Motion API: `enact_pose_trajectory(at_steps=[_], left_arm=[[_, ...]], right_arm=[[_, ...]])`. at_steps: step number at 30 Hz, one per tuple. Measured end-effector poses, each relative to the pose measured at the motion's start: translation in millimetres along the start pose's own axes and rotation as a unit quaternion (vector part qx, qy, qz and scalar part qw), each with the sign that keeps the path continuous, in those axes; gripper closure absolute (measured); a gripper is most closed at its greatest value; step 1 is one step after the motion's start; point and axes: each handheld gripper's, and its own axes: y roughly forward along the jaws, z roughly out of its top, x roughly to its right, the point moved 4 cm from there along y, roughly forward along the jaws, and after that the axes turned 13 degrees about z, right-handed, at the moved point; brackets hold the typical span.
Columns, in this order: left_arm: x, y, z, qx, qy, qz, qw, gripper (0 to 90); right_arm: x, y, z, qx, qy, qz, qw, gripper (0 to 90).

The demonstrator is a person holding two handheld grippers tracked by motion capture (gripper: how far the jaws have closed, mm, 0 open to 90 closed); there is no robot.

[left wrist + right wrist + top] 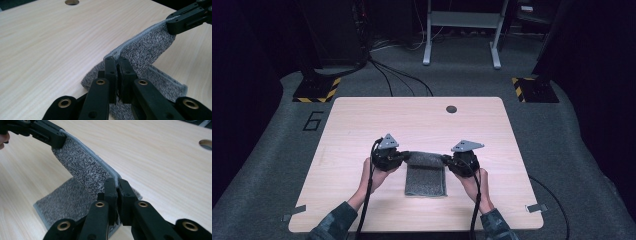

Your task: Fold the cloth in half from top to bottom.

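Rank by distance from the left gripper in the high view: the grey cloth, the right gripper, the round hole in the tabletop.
1. Grey cloth: clamped in the left gripper, just right of it.
2. Right gripper: across the cloth, holding its other corner.
3. Round hole: farthest, toward the table's far edge.

Pale wooden table (362, 130), round hole (451, 109) near far edge; grey carpet floor (272, 150).

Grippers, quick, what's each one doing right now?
Left gripper: shut on the cloth edge.
Right gripper: shut on the same edge's other corner.
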Motion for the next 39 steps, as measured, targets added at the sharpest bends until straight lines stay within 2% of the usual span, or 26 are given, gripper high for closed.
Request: enact_pose_trajectory(at_steps=[6, 13, 15, 17, 18, 19, 20, 22, 27, 29, 32, 34, 36, 37, 38, 39], left_arm=[[8.5, 3.3, -20.5, -0.021, -0.005, -0.018, 0.9996, 86.3], [15.1, 10.7, -44.2, -0.049, -0.006, -0.026, 0.9984, 82.3], [17.7, 10.8, -50.8, -0.066, -0.014, -0.047, 0.9966, 72.8], [19.7, 7.7, -57.2, -0.077, -0.016, -0.052, 0.9955, 59.2], [19.8, 5.5, -60.1, -0.081, -0.021, -0.050, 0.9952, 48.3], [19.7, 2.2, -62.5, -0.079, -0.032, -0.044, 0.9954, 42.3], [19.1, -1.9, -64.3, -0.076, -0.030, -0.042, 0.9957, 36.6], [17.6, -11.0, -65.3, -0.065, -0.035, -0.036, 0.9966, 31.7], [11.8, -25.0, -58.1, -0.045, -0.053, -0.039, 0.9968, 27.4], [9.7, -23.5, -53.7, -0.036, -0.058, -0.024, 0.9974, 25.4], [9.1, -13.0, -49.1, -0.041, -0.054, -0.013, 0.9976, 22.3], [12.1, -0.8, -48.6, -0.051, -0.039, 0.004, 0.9979, 18.7], [15.3, 8.3, -51.7, -0.064, -0.026, 0.011, 0.9975, 18.2], [15.3, 8.3, -51.7, -0.064, -0.026, 0.011, 0.9975, 17.9], [19.2, 13.4, -57.7, -0.075, -0.012, 0.017, 0.9970, 17.9], [21.4, 14.7, -61.0, -0.080, -0.005, 0.022, 0.9966, 17.9]], right_arm=[[-6.5, 5.4, -24.5, -0.013, 0.006, 0.013, 0.9998, 86.6], [-10.5, 11.7, -44.3, -0.028, 0.015, 0.025, 0.9992, 85.5], [-13.6, 12.8, -50.0, -0.037, 0.015, 0.029, 0.9988, 82.2], [-15.4, 10.8, -55.9, -0.040, 0.015, 0.030, 0.9986, 75.4], [-15.9, 7.9, -59.3, -0.040, 0.018, 0.035, 0.9984, 70.8], [-15.5, 4.9, -61.5, -0.038, 0.016, 0.039, 0.9984, 67.8], [-15.8, 1.4, -63.0, -0.033, 0.019, 0.041, 0.9984, 64.5], [-15.5, -6.1, -64.2, -0.022, 0.022, 0.045, 0.9985, 58.5], [-18.1, -18.2, -57.5, 0.001, 0.020, 0.056, 0.9982, 42.6], [-18.2, -17.0, -52.8, 0.004, 0.022, 0.053, 0.9983, 36.2], [-15.1, -6.4, -47.7, -0.004, 0.024, 0.041, 0.9989, 26.9], [-11.6, 5.6, -46.9, -0.015, 0.027, 0.024, 0.9992, 20.8], [-9.7, 16.0, -49.5, -0.032, 0.021, 0.003, 0.9992, 16.5], [-8.8, 20.8, -52.3, -0.042, 0.022, -0.005, 0.9989, 16.1], [-7.8, 25.3, -56.8, -0.053, 0.016, -0.012, 0.9984, 15.2], [-7.0, 27.2, -59.7, -0.059, 0.016, -0.014, 0.9980, 15.0]])
